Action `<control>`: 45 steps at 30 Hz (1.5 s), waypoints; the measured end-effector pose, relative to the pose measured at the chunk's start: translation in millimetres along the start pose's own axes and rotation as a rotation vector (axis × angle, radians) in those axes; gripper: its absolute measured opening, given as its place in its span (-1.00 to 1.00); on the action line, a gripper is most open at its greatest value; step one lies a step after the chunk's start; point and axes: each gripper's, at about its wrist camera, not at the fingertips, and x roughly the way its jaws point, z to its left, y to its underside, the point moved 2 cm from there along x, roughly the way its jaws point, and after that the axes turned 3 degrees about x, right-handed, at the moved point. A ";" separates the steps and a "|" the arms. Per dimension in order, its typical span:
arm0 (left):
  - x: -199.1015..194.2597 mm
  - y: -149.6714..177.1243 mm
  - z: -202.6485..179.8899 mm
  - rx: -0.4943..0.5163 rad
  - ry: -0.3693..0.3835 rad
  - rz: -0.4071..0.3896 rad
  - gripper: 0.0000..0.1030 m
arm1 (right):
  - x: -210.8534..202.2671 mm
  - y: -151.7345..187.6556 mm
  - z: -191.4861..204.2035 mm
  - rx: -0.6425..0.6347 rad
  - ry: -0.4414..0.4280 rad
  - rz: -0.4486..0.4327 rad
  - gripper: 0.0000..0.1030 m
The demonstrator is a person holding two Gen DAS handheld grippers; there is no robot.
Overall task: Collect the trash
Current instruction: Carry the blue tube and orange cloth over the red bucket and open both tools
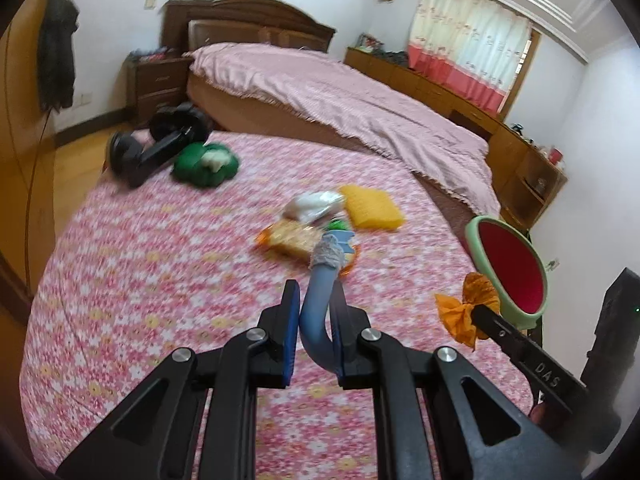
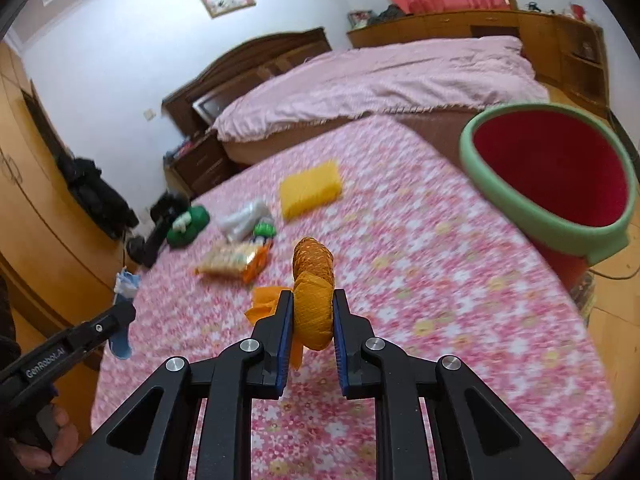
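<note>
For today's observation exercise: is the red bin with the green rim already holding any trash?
No: in the right wrist view the red bin shows only its bare red inside.

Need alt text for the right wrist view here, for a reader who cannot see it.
The right gripper is shut on a crumpled orange wrapper above a pink floral cloth, with a green-rimmed red bin at the cloth's far right edge. A snack packet, white bag and yellow sponge lie beyond.
</note>
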 end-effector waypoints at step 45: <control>163.4 -26.1 -272.8 0.326 0.353 0.173 -0.73 | -65.8 -79.3 -209.1 0.303 0.228 -0.184 -0.64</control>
